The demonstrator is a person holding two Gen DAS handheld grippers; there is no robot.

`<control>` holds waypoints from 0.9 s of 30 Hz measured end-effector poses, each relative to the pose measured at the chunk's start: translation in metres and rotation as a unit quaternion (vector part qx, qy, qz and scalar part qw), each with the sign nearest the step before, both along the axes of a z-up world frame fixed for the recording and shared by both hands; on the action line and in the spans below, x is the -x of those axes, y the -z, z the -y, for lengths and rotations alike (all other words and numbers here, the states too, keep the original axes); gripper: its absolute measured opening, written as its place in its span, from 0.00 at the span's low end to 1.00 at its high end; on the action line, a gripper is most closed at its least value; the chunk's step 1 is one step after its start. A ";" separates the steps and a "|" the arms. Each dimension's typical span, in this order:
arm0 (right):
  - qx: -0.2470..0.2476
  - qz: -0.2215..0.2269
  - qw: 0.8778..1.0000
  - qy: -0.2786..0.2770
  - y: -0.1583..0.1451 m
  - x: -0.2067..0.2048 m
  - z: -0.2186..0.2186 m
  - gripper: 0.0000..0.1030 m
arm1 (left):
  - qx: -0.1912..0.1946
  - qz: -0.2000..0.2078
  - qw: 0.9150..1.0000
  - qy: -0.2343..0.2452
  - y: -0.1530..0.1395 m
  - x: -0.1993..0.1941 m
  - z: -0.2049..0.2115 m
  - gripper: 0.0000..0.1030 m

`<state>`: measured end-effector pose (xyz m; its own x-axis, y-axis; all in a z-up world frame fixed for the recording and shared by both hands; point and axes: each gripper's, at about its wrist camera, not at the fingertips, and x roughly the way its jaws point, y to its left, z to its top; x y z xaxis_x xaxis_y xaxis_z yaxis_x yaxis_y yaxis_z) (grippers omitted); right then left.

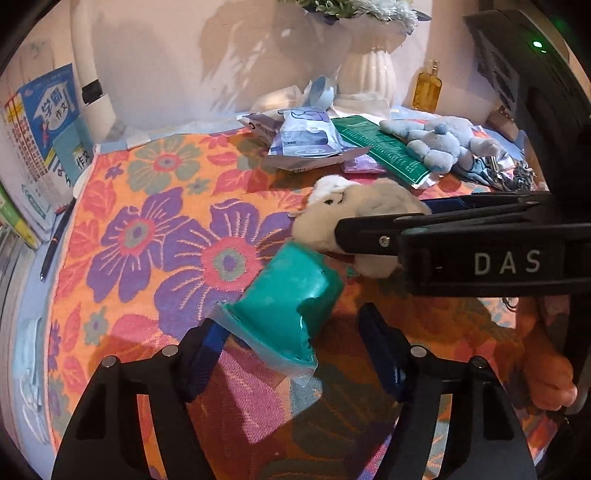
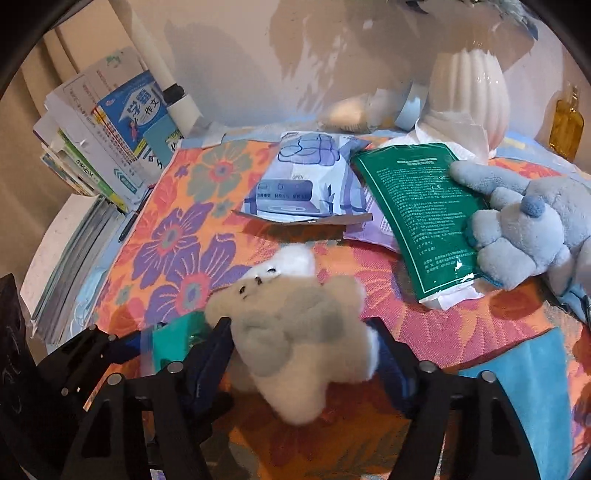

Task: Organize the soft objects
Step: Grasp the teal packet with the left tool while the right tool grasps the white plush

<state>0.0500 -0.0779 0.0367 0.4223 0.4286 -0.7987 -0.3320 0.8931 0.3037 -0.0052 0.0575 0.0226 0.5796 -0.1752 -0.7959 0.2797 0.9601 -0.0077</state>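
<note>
The flower bouquet (image 1: 354, 9) in the white ribbed vase (image 1: 369, 70) is cut off by the top edge. Print on the green foil pouch (image 2: 421, 210) is too small to be read.

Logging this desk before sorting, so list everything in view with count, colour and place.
cream plush toy: 1, cream and grey, mid cloth, between the right tool's fingers
teal packet: 1, teal, just ahead of the left tool
blue plush toy: 1, pale blue, right side
green packet: 1, dark green, beside the blue plush toy
wipes pack: 1, white-blue, rear centre
books: several, mixed, left edge
vase: 1, white, rear
amber bottle: 1, rear right
floral cloth: 1, orange-purple, underneath everything
left tool: open
right tool: shut on cream plush toy
</note>
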 end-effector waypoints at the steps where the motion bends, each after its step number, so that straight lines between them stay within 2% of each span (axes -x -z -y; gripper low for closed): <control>1: -0.004 0.001 1.000 0.002 -0.001 0.001 0.002 0.62 | -0.002 0.002 1.000 -0.002 0.000 0.000 0.001 0.58; 3: -0.003 0.007 1.000 0.003 -0.002 0.003 0.005 0.58 | -0.005 0.010 1.000 -0.007 -0.003 0.000 0.003 0.48; 7: -0.011 0.015 1.000 0.009 -0.007 0.014 0.016 0.50 | 0.000 0.015 1.000 -0.013 -0.004 -0.001 0.003 0.40; 9: -0.011 0.019 1.000 0.015 -0.009 0.020 0.021 0.48 | 0.000 0.024 1.000 -0.018 -0.007 0.002 0.002 0.39; 13: -0.006 0.036 0.999 0.027 -0.019 0.039 0.033 0.47 | 0.035 0.034 0.998 -0.025 -0.017 0.012 0.001 0.39; 18: -0.001 0.064 0.996 0.054 -0.040 0.067 0.054 0.47 | 0.057 0.048 0.997 -0.028 -0.031 0.029 0.015 0.39; 21: -0.008 0.084 0.994 0.075 -0.058 0.084 0.074 0.47 | 0.082 0.057 0.995 -0.021 -0.042 0.040 0.033 0.39; 23: -0.007 0.091 0.992 0.091 -0.068 0.096 0.089 0.47 | 0.082 0.067 0.994 -0.011 -0.052 0.048 0.049 0.39; 27: -0.022 0.073 0.989 0.129 -0.078 0.128 0.131 0.47 | 0.081 0.091 0.992 0.017 -0.073 0.070 0.082 0.39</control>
